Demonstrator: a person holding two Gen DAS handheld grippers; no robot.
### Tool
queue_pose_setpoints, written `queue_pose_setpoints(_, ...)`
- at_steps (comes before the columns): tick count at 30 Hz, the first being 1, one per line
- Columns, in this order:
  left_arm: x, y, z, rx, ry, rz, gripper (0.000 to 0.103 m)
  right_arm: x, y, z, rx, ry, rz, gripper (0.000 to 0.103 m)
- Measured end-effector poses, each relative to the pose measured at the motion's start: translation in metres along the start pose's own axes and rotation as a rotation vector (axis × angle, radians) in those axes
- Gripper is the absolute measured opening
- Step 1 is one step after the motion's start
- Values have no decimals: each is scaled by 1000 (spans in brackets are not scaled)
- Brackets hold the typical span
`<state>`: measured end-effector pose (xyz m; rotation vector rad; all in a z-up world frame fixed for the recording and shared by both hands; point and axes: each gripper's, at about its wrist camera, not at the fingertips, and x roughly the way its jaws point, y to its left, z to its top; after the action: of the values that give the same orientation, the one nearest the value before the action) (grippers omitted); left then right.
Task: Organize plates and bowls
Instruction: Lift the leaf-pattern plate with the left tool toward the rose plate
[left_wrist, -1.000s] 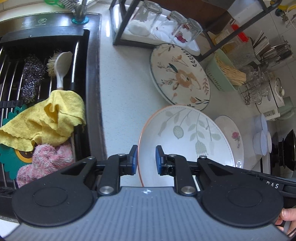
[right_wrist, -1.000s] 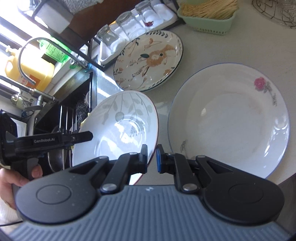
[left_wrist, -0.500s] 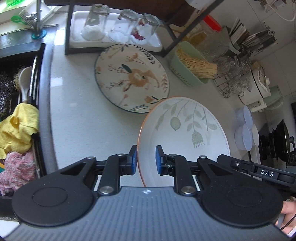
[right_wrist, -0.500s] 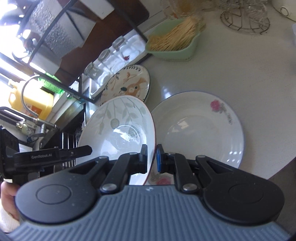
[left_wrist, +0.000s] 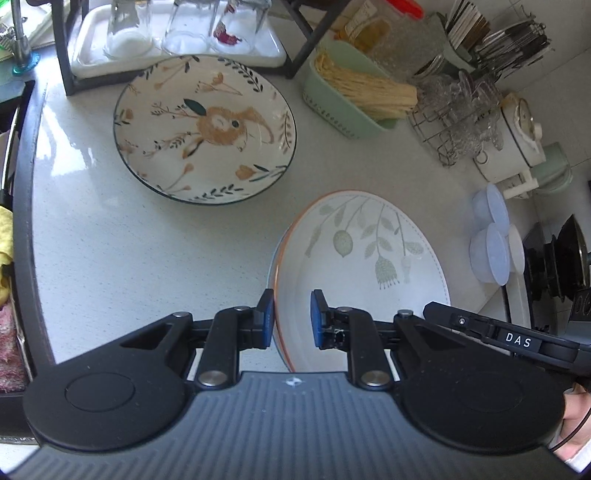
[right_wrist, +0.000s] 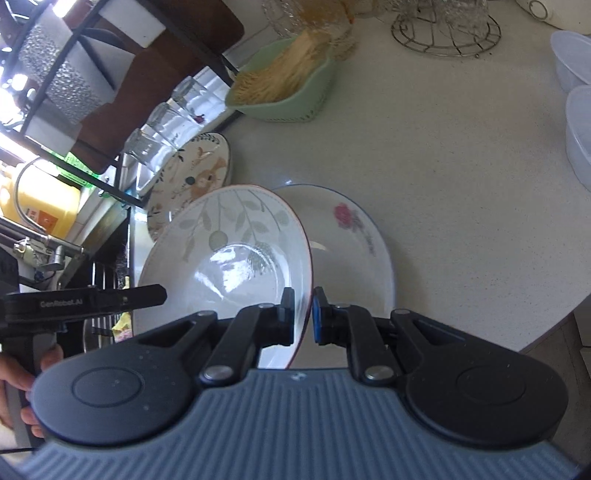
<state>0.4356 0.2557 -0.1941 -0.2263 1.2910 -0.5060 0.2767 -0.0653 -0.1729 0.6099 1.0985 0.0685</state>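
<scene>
A white plate with green leaf print and an orange rim hangs tilted above the counter, held from both sides. My left gripper is shut on its left rim. My right gripper is shut on the opposite rim of the leaf plate. Under and beside it lies a white rose-print plate; in the left wrist view only a thin blue edge of it shows. A rabbit-print plate lies flat further back on the counter.
Behind the rabbit plate a white tray with upturned glasses sits under a black rack. A green basket of pale sticks, a wire stand of glassware and lidded plastic tubs stand to the right. The sink lies left; the counter edge is near right.
Both grippers have carried the leaf plate rightward, away from the sink, until it covers most of the rose plate. The grips on its rim are unchanged.
</scene>
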Motion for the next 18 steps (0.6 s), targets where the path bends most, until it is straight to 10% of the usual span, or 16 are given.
queue_pose_setpoints(18,17,-24,0,36,10,138,22,21,-12,4,-82,4,-15,13)
